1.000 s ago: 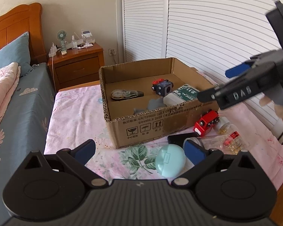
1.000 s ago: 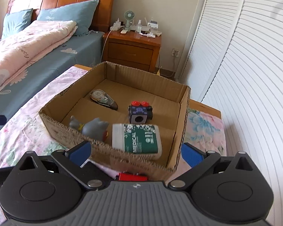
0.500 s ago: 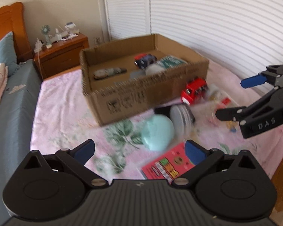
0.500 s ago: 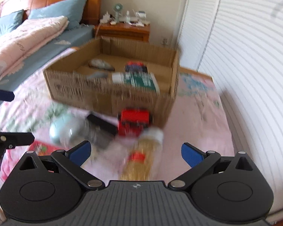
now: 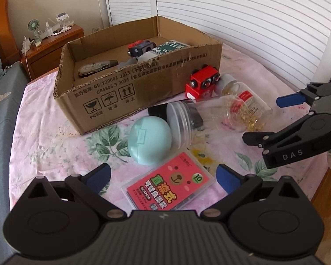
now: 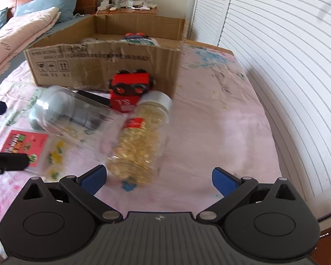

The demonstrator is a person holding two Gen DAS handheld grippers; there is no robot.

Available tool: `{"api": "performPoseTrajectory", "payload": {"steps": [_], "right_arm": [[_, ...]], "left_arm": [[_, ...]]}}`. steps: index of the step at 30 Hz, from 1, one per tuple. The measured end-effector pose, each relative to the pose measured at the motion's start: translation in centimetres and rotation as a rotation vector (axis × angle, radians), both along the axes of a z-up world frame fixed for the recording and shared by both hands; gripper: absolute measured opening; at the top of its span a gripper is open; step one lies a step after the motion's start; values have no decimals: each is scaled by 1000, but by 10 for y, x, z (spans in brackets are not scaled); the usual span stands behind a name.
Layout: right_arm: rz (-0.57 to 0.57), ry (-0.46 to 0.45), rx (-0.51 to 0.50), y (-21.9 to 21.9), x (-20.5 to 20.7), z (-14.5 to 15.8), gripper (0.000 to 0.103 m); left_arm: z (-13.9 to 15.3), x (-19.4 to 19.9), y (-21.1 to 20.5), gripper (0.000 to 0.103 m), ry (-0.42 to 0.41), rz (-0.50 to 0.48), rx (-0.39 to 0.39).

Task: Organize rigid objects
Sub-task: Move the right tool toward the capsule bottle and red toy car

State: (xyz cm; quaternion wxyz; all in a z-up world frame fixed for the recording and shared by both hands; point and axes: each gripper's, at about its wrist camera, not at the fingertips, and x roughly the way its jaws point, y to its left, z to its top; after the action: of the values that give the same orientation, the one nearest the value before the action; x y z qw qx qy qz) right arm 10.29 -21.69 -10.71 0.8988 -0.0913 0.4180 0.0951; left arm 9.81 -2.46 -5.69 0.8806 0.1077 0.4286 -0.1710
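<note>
A: Where do the loose things lie?

B: On a surface under a pink floral cloth [image 5: 44, 137]. A brown cardboard box [image 5: 130, 92] sits toward its far edge, by the white louvred doors [image 5: 242, 22]. In the box are a white bottle with a green label [image 5: 165, 47], a dark cube toy with red knobs [image 5: 140, 47] and a grey, clear-bodied tape dispenser [image 5: 94, 67].

A: And outside the box?

B: A red toy vehicle with black wheels [image 6: 130, 90] is right against the box's near wall. Touching it is a clear bottle of yellow capsules with a silver cap [image 6: 141, 139], lying on its side. Beside that lies an empty clear plastic jar [image 5: 200, 119], also on its side, with a black flat object [image 5: 161, 110] partly behind it. A mint-green round case [image 5: 150, 140] sits just beside the jar's mouth, and a red card packet in a clear sleeve [image 5: 170, 187] lies nearer the near edge.

A: The grippers?

B: The left gripper [image 5: 163, 175] hangs over the red packet, jaws spread wide and grasping nothing. The right gripper [image 6: 157, 176] hangs above the cloth with the base of the capsule bottle just ahead of its left finger; jaws likewise spread, empty. The right wrist view is blurred.
</note>
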Motion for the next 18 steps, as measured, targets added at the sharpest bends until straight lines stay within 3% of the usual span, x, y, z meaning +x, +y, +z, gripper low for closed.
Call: {"api": "performPoseTrajectory", "payload": {"steps": [4,12,18], "right_arm": [[4,10,64,-12,2,-4,103],[53,-24,71,-16,0,-7,103],[60,-27,71,-16,-1,-7,103]], "left_arm": [[8,1,-1,101,3,18,16],[19,-6,3,101,9,108,55],[0,-9,-3,101,25,178,-4]]}}
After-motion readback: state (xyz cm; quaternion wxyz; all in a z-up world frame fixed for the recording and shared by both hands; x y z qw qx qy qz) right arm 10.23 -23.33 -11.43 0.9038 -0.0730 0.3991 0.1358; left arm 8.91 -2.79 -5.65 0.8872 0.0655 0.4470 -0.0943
